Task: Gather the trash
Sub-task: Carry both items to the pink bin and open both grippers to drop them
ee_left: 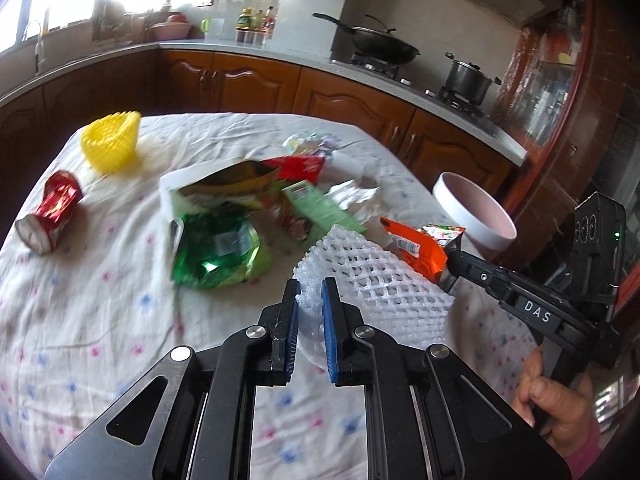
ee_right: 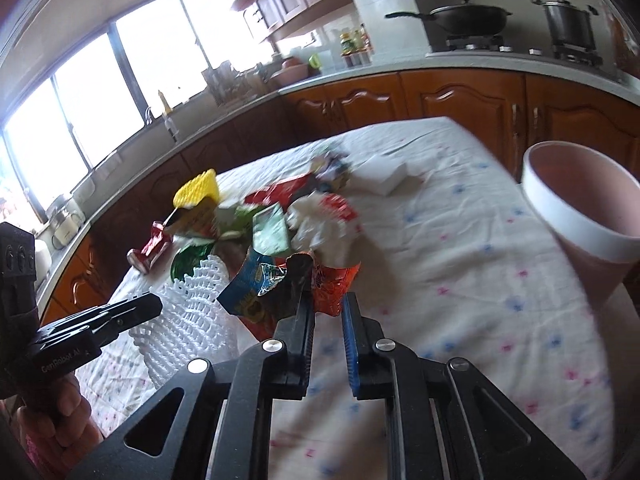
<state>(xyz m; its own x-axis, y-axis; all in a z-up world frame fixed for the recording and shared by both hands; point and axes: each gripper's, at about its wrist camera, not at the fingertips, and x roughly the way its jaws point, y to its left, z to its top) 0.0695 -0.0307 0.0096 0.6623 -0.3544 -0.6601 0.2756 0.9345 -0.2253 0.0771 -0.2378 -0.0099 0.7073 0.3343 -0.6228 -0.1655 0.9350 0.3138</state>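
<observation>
My left gripper (ee_left: pixel 310 294) is shut on a white foam net (ee_left: pixel 372 280), held just above the table; the net also shows in the right wrist view (ee_right: pixel 192 312). My right gripper (ee_right: pixel 326 304) is shut on an orange and blue snack wrapper (ee_right: pixel 280 284), lifted off the table; the wrapper also shows in the left wrist view (ee_left: pixel 420 246). A pile of wrappers (ee_left: pixel 256 208) lies mid-table, with a green foil bag (ee_left: pixel 216 250) at its front. A crushed red can (ee_left: pixel 50 212) lies at the left. A yellow foam net (ee_left: pixel 112 140) stands at the far left.
A pink bin with a white rim (ee_right: pixel 580 208) stands at the table's right edge, also in the left wrist view (ee_left: pixel 476 208). The table has a flowered white cloth (ee_left: pixel 100 320). Kitchen counters, a wok (ee_left: pixel 380 42) and a pot (ee_left: pixel 468 80) stand behind.
</observation>
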